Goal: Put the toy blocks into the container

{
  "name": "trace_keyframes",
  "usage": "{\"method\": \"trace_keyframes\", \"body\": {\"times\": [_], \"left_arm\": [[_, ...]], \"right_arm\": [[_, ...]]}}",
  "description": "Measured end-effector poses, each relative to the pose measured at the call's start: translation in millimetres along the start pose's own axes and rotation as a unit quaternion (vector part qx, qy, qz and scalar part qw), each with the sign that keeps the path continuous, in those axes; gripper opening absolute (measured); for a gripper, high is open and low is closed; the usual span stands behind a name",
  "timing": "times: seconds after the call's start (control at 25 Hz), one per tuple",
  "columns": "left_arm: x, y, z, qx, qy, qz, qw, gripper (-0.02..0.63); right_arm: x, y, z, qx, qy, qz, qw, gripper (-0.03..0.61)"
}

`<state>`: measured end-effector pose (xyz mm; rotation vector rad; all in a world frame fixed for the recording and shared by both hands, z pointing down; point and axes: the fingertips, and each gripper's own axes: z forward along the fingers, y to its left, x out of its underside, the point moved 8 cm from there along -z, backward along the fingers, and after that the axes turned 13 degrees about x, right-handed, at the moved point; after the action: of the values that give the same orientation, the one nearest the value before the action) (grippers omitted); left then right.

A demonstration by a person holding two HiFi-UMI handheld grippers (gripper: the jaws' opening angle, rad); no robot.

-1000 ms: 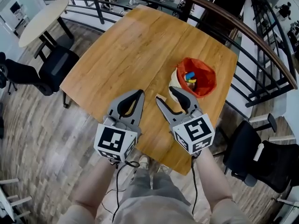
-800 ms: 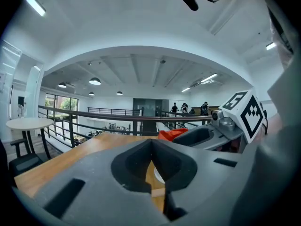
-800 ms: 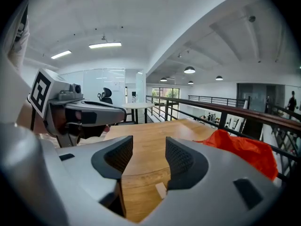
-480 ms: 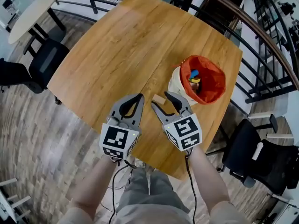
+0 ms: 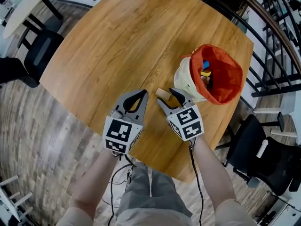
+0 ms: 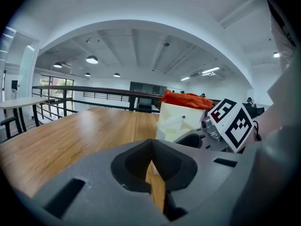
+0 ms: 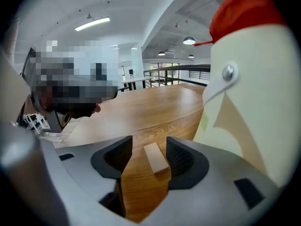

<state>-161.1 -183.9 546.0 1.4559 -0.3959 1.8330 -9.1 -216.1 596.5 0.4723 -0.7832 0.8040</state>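
Now we hold our right gripper (image 5: 166, 96), its jaws just opening and apart, astride the wooden block (image 5: 162, 93) mid-frame, untouched, just left of the container (image 5: 185, 82); our left gripper (image 5: 140, 94) is closed, empty.

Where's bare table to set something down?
Free: the table, its whole far and left stretch beyond the shut left gripper to the edges. Crowded near right: the right gripper, whose jaws have just been opening, straddles the wooden block close beside the container.
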Motion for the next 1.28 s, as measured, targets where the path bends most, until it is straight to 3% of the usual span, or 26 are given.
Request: {"method": "trace_keyframes", "body": {"times": [0.28,0.48,0.72,0.84,1.12,1.28], "left_arm": [[36.9,17.3,16.5,0.012,0.029,-0.026,0.9992,0.011],[47.8,21.5,20.6,0.008,0.035,-0.033,0.9988,0.011],[54.0,22.1,24.8,0.005,0.04,-0.036,0.9985,0.011],[56.9,19.4,27.1,0.006,0.042,-0.037,0.9984,0.011],[64.4,16.4,28.8,0.007,0.05,-0.039,0.9979,0.011],[67.6,15.6,28.7,0.005,0.056,-0.04,0.9976,0.011]], "right_arm": [[28.3,5.8,39.3,0.02,0.042,-0.009,0.999,0.215],[28.4,6.0,44.4,0.05,0.042,-0.024,0.998,0.213],[27.8,12.9,40.4,0.049,0.068,-0.064,0.994,0.209],[30.2,16.1,36.7,0.053,0.07,-0.066,0.994,0.173],[40.7,9.7,38.1,0.057,0.044,-0.022,0.997,0.169],[41.2,9.7,37.8,0.051,0.044,-0.026,0.997,0.162]]}}
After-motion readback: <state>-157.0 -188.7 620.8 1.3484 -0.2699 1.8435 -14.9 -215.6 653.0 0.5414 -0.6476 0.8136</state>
